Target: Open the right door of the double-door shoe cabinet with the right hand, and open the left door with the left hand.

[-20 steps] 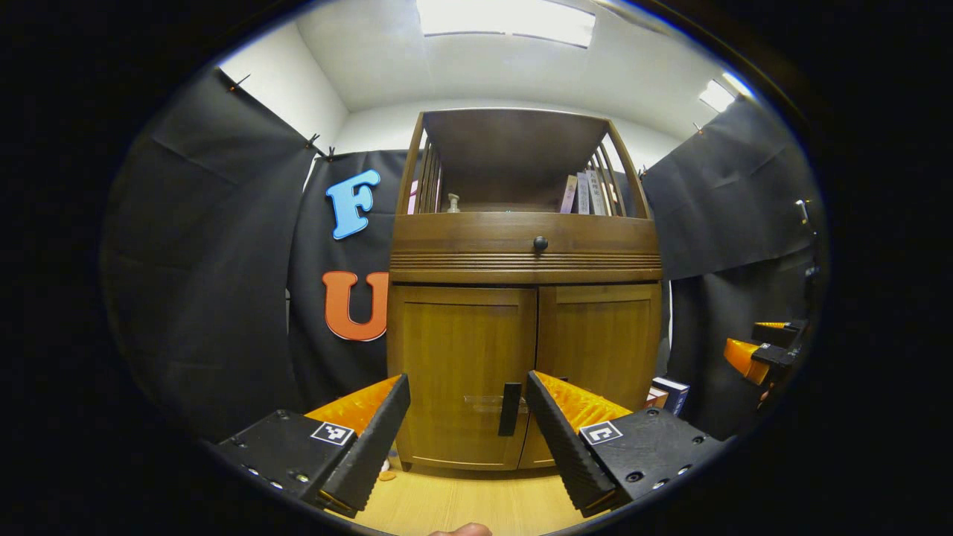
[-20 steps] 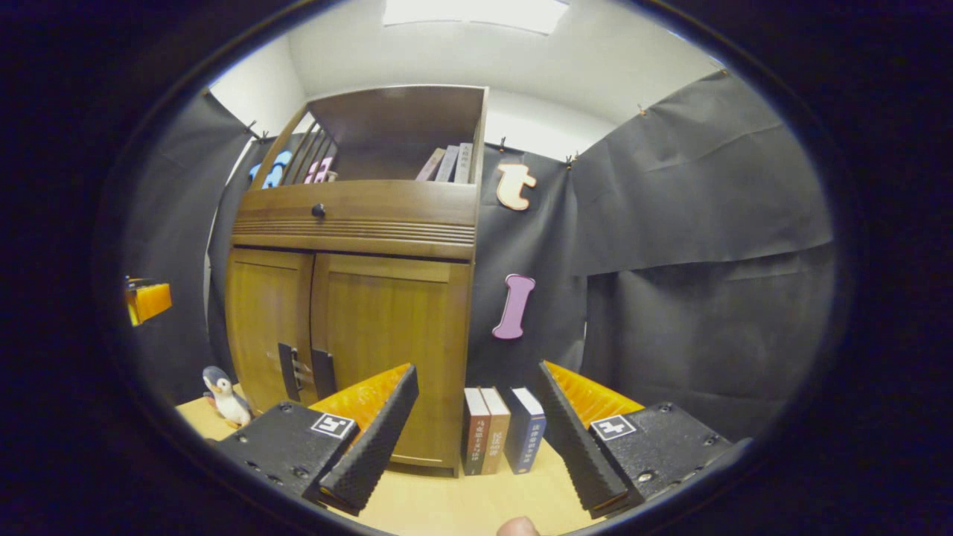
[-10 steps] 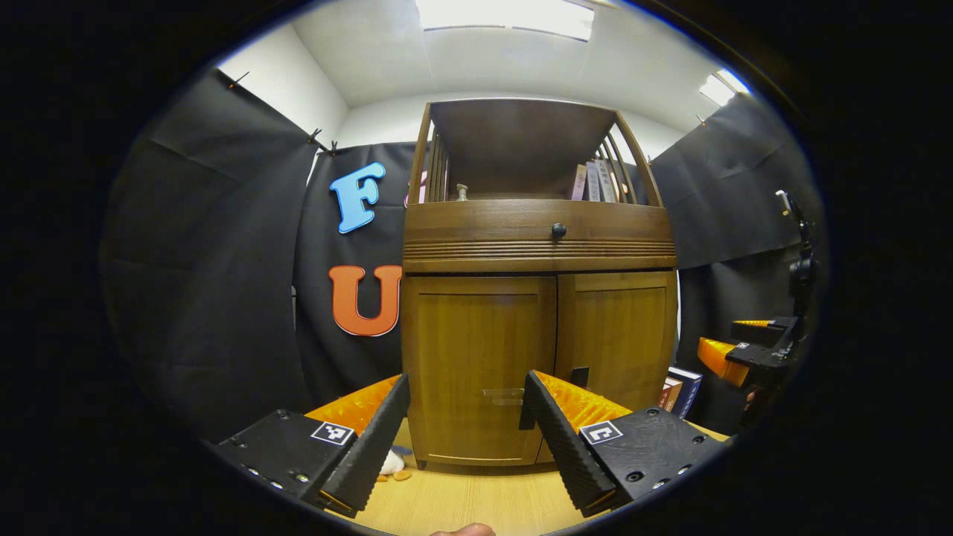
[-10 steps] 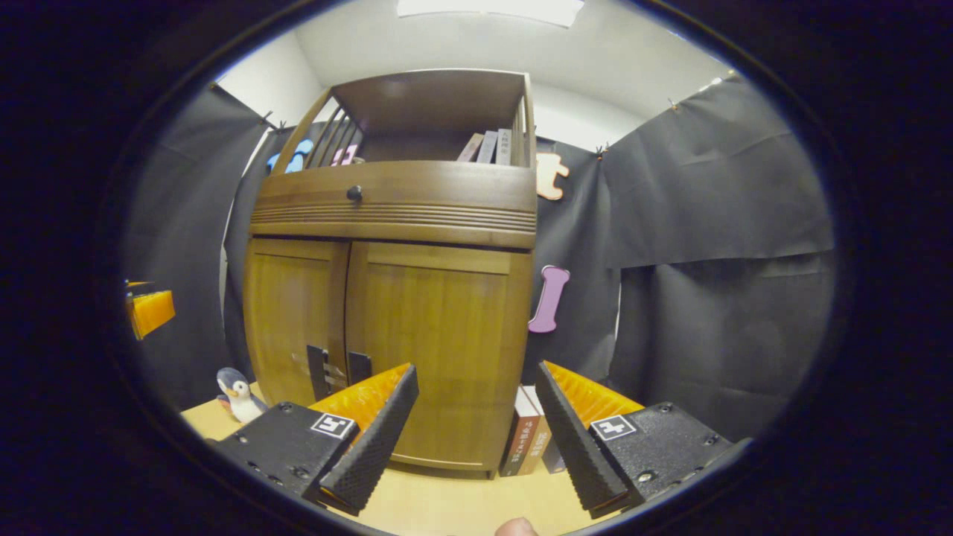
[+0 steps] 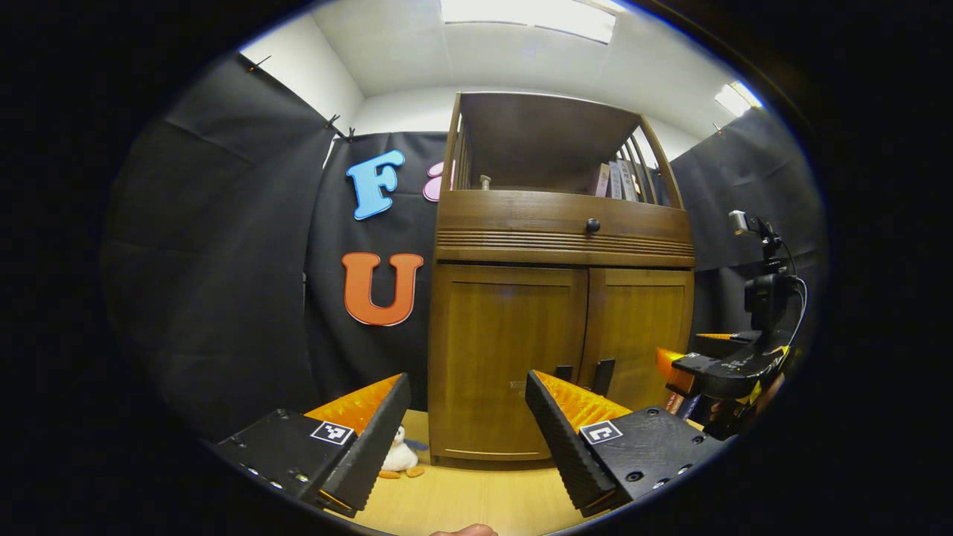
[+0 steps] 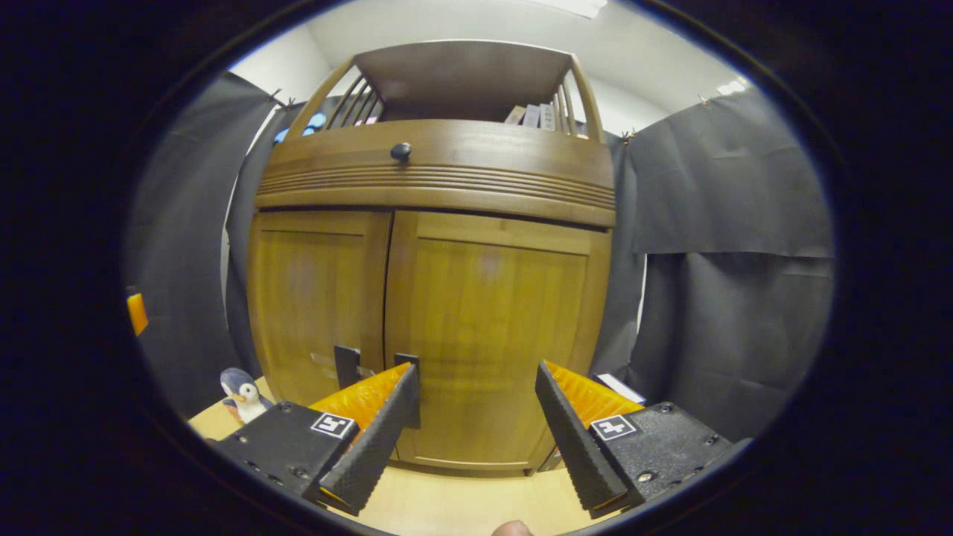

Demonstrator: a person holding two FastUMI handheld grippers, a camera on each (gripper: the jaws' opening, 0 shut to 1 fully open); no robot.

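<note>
Left gripper view
Left tongs: fingers spread apart, nothing between them, clear of the cabinet.
Shoe cabinet: ahead of the left tongs and a little to their right, standing on the table.
Left door: closed, straight ahead between the fingers.
Right door: closed, beyond the right finger.
Door handles: two dark upright bars at the seam, just above the right finger's tip.
Right tongs: far right of the left tongs, near the right door; their opening cannot be judged here.
Penguin toy: on the table by the left finger, at the cabinet's left foot.

Right gripper view
Right tongs: fingers spread apart, gripping nothing, close before the cabinet.
Right door: closed, directly ahead between the fingers.
Left door: closed, ahead to the left.
Handles: at the seam, just above the left finger's tip; contact cannot be judged.
Penguin toy: left of the left finger.
</note>
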